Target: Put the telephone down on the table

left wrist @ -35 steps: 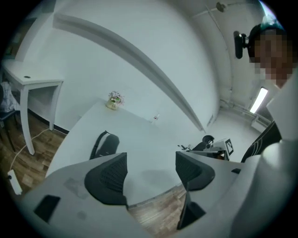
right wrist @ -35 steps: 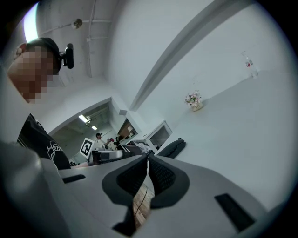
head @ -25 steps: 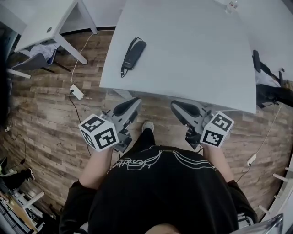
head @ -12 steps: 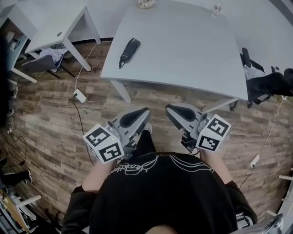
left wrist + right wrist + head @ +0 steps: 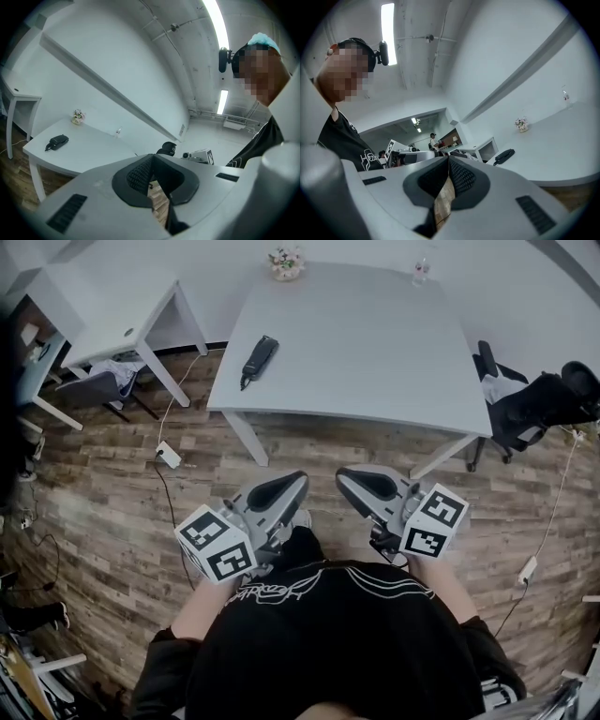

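The black telephone lies on the grey table near its left edge, with a short cord at its near end. It also shows small in the left gripper view as the telephone and in the right gripper view as the telephone. My left gripper and right gripper hang close to my body over the wooden floor, well short of the table. Both are shut with nothing between their jaws.
A small flower pot and a clear bottle stand at the table's far edge. A white side table with a chair is at the left. A black chair is at the right. A power strip lies on the floor.
The table and telephone have slid farther away and up in the head view as I stepped back. Both grippers stay shut, close to my body.
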The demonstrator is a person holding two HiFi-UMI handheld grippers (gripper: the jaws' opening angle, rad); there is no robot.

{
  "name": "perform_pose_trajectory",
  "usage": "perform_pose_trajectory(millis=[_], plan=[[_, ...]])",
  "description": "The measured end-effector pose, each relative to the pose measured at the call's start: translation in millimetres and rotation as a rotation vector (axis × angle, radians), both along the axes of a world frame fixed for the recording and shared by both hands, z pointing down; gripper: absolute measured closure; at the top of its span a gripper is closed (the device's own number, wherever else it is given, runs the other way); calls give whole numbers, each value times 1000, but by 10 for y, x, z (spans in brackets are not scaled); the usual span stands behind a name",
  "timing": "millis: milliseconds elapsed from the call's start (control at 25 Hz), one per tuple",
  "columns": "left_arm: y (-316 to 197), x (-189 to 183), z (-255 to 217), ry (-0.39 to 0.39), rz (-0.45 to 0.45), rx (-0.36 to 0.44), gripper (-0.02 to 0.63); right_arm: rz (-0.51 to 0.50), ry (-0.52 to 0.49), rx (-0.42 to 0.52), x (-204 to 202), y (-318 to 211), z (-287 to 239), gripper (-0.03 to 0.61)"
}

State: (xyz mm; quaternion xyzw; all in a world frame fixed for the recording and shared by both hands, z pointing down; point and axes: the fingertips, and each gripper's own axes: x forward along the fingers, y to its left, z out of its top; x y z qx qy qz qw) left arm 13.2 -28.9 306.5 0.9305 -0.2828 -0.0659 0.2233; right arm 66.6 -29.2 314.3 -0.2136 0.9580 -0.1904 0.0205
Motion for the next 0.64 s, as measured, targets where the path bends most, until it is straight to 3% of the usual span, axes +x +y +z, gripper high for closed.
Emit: perform_pose_trajectory(millis=[400, 640], plan=[[4, -107, 75, -1, -78, -16, 606, -12, 0, -14, -9, 37, 104, 538], [48, -80, 125, -10, -72, -22, 606, -2, 7, -17, -15, 90, 168, 538]])
